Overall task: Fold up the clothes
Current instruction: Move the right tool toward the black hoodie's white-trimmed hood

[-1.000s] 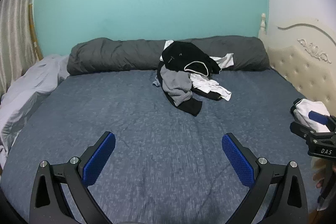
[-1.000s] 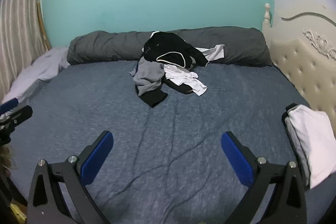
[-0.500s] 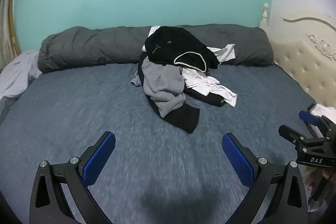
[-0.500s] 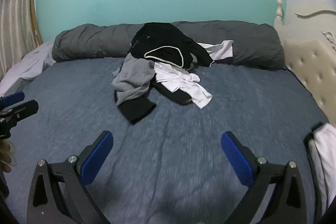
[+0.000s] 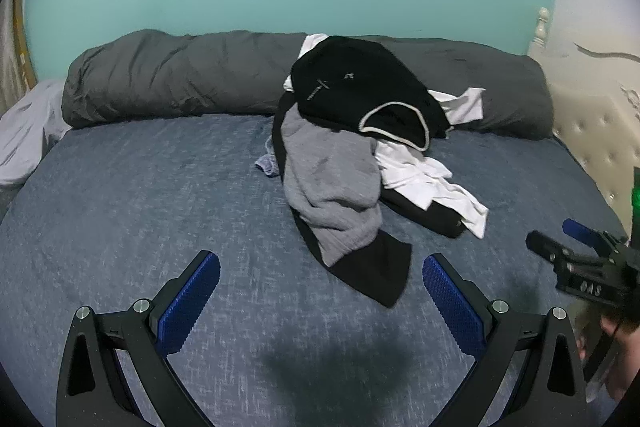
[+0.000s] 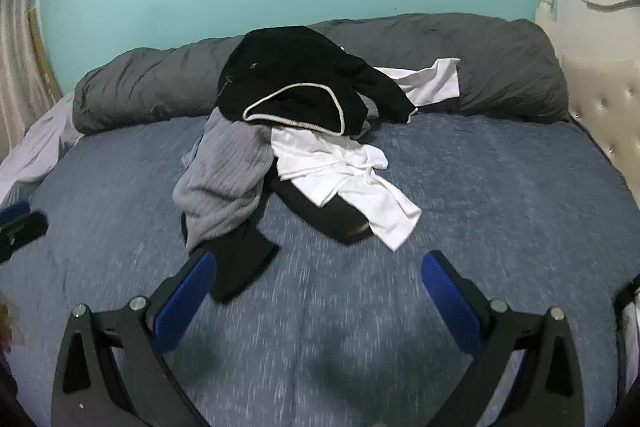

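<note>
Both grippers have been carried forward over the bed (image 5: 120,211), so the pile of clothes (image 5: 360,155), which sat far off a second ago, is now seen near the fingertips. The left gripper (image 5: 321,291) is held with its jaws spread wide and empty, and the right gripper (image 6: 319,289) is likewise spread and empty; this is judged to be a readying for a first grasp, nothing having been folded yet.

The pile is found at the far middle of the bed, leaning on the rolled grey duvet (image 5: 180,79), probably dumped there to leave the near mattress bare as a folding surface. Its long axis is laid from far to near: a black top (image 5: 360,91) is draped highest, a grey garment (image 5: 332,187) trails down toward the near side, and a black leg end (image 5: 376,271) is pointed at the grippers. A white shirt (image 5: 424,179) is spread to the right.
</note>
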### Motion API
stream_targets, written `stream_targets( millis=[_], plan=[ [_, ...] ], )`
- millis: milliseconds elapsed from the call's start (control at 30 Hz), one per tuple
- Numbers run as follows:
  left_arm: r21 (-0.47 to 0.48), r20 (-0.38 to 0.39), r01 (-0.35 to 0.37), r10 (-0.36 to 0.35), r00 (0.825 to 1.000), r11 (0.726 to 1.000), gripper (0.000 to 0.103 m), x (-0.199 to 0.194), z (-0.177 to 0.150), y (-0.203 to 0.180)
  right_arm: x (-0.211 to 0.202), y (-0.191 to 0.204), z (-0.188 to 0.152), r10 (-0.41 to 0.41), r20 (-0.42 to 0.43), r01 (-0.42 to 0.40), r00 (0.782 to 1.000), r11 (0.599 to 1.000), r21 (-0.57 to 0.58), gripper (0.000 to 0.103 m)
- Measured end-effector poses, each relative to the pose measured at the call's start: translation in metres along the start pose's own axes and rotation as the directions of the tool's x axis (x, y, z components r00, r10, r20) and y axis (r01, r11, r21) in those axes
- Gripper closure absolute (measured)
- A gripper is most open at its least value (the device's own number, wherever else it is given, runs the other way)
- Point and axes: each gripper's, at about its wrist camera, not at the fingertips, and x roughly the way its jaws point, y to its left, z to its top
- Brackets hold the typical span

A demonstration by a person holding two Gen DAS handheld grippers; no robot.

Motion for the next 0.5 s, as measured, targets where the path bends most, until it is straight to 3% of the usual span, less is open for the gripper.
stream_targets(
  millis=[500],
  plan=[
    [0.014,-0.061,-0.035,0.035,0.998,0.999,0.000,0.088,0.047,0.016,0.132,-0.033,0.084,-0.044,-0.092,0.047,0.995,0.999,0.026,0.001]
  ],
)
